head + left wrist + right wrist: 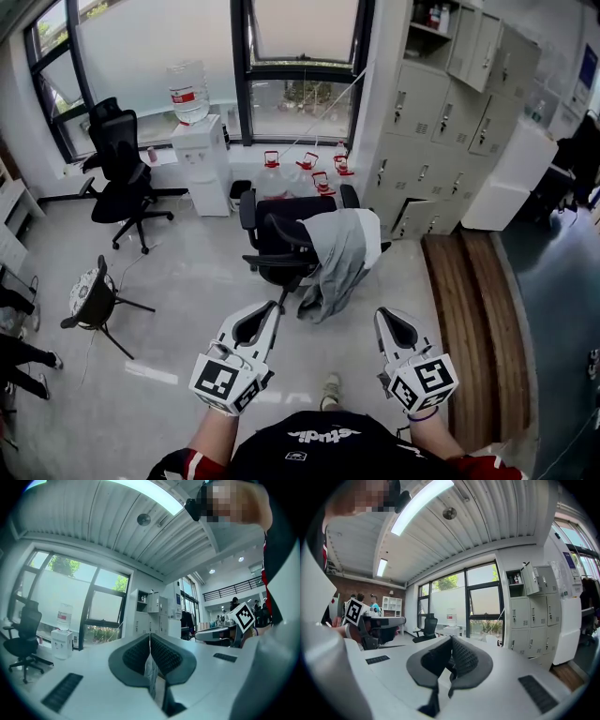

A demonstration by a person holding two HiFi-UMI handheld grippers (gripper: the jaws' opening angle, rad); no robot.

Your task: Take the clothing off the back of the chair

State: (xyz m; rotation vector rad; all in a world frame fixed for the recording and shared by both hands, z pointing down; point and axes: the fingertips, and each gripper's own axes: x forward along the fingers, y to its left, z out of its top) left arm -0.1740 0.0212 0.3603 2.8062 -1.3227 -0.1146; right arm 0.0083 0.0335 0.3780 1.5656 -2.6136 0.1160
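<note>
Not much readable text here tbh. A red label is seen on the water bottle (189,92), but its print is too small to be made out. White lettering on the person's black shirt (309,452) is seen upside down and can't be read either. Black-and-white square markers are carried on both gripper cubes.

The grey clothing (339,258) is draped over the back of the black chair (272,234) and hangs down toward the pale grey floor (187,281) on the side nearer the lockers (441,122). Behind the chair, a white water dispenser (202,155) and some clear jugs with red handles (309,169) are lined up under big windows (300,56). A wooden strip (473,309) is laid along the floor past the chair on the locker side. Another black office chair (122,169) is parked well off on the opposite side.

The left gripper (277,307) and right gripper (380,315) are held out roughly level, side by side. They're pointed at the chair but kept well short of it. Both sets of jaws are pressed together, and nothing is held in them.
</note>
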